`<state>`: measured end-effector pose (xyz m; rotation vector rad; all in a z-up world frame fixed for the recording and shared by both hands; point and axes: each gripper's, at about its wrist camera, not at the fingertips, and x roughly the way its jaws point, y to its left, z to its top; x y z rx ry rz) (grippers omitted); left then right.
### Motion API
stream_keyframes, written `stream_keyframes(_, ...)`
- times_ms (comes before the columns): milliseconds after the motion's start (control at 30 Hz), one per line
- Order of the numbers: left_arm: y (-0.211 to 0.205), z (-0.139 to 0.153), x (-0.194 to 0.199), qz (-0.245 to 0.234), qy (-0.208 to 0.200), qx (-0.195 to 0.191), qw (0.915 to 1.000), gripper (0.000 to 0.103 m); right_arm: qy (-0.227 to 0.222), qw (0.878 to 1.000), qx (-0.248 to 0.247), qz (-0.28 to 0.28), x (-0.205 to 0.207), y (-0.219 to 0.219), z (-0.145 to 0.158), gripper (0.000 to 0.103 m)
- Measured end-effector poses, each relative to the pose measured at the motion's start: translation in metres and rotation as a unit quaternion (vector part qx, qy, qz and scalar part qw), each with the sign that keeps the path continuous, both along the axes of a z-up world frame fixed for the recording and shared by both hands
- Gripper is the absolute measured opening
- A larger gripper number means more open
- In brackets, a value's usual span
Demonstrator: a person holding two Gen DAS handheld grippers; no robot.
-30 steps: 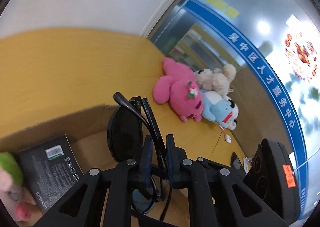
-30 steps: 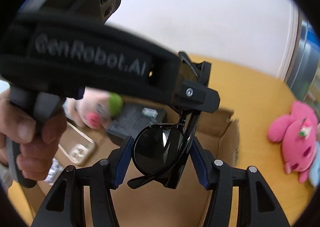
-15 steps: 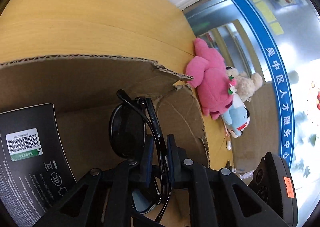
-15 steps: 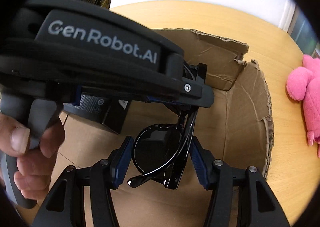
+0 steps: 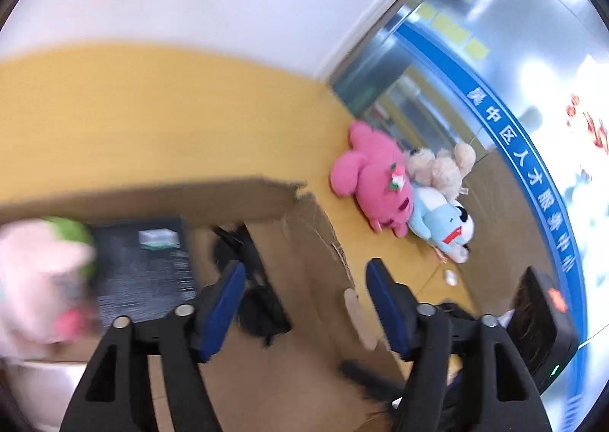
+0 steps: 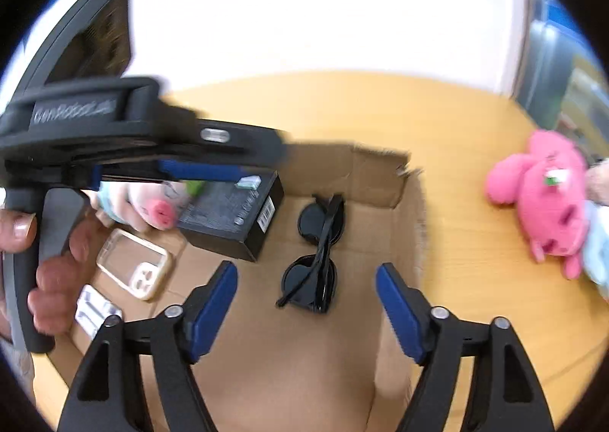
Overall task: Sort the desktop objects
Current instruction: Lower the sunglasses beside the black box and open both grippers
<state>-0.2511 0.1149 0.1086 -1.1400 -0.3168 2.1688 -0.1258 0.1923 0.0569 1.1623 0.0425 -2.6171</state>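
The folded black sunglasses (image 6: 316, 253) are lying on the floor of the cardboard box (image 6: 380, 173), right of the black carton (image 6: 232, 219) and free of both tools. The right gripper (image 6: 304, 310) is hanging above them with jaws opening and nothing between the pads; the left gripper (image 5: 300, 302) is opening too, empty, over the box. A phone case (image 6: 133, 268) and a pale plush toy (image 6: 152, 203) are already sitting inside. Judging by the table (image 6: 475, 279), the pink plush (image 6: 548, 196) and its neighbours at the far right are still waiting to be sorted.
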Motion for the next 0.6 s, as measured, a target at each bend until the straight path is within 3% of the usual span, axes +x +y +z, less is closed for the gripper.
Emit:
stream_keyframes(33,-0.007,0.013,0.018,0.008,0.034,-0.014,0.9993,0.074,0.017,1.000,0.001,-0.004,-0.005,0.017,0.004,0.078)
stream_keyframes(133,-0.036,0.041,0.079,0.048,0.130,-0.047,0.9892,0.089,0.076,0.997,-0.003,-0.013,0.042,0.017,0.026,0.080)
stream_keyframes(200,-0.059,0.047,0.121,0.095,0.187,-0.063,0.9758,0.097,0.118,0.993,-0.012,-0.017,0.043,0.018,0.029,0.082)
stream_keyframes(267,-0.079,0.043,0.153,0.139,0.216,-0.077,0.9634,0.102,0.159,0.987,-0.017,-0.024,0.072,0.008,0.025,0.085)
stream_keyframes(333,-0.099,0.027,0.183,0.172,0.225,-0.088,0.9550,0.102,0.183,0.983,-0.022,-0.026,0.096,0.000,0.016,0.086)
stream_keyframes(500,-0.137,-0.023,0.214,0.241,0.196,-0.132,0.9412,0.102,0.194,0.980,-0.026,-0.027,0.095,-0.012,-0.011,0.086)
stream_keyframes(600,-0.153,-0.050,0.220,0.260,0.164,-0.144,0.9405,0.102,0.177,0.983,-0.036,-0.034,0.094,-0.008,-0.033,0.086)
